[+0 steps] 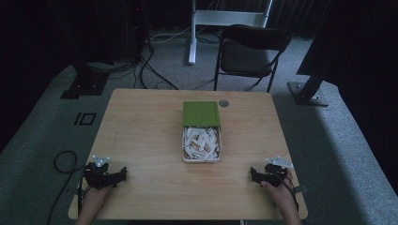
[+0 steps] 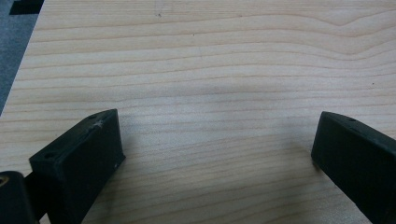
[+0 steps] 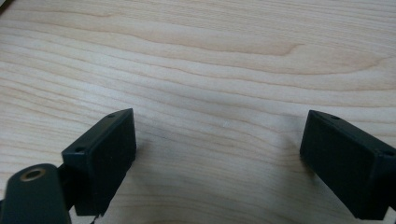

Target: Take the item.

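A white box [image 1: 201, 159] full of several small pale packets [image 1: 201, 142] stands in the middle of the wooden table [image 1: 145, 136], its green lid [image 1: 201, 113] lying just behind it. My left gripper [image 1: 123, 174] rests at the table's front left, held by a hand, well apart from the box. My right gripper [image 1: 253, 175] rests at the front right, also held by a hand. In the left gripper view the gripper [image 2: 217, 140] stands open over bare wood. In the right gripper view the gripper [image 3: 219, 140] is open too, with nothing between its fingers.
A small round grey disc [image 1: 223, 103] sits in the table near the far edge. Behind the table stand a black folding chair [image 1: 251, 54], a white stand [image 1: 195, 28] and dark equipment legs with cables [image 1: 150, 70] on the grey carpet.
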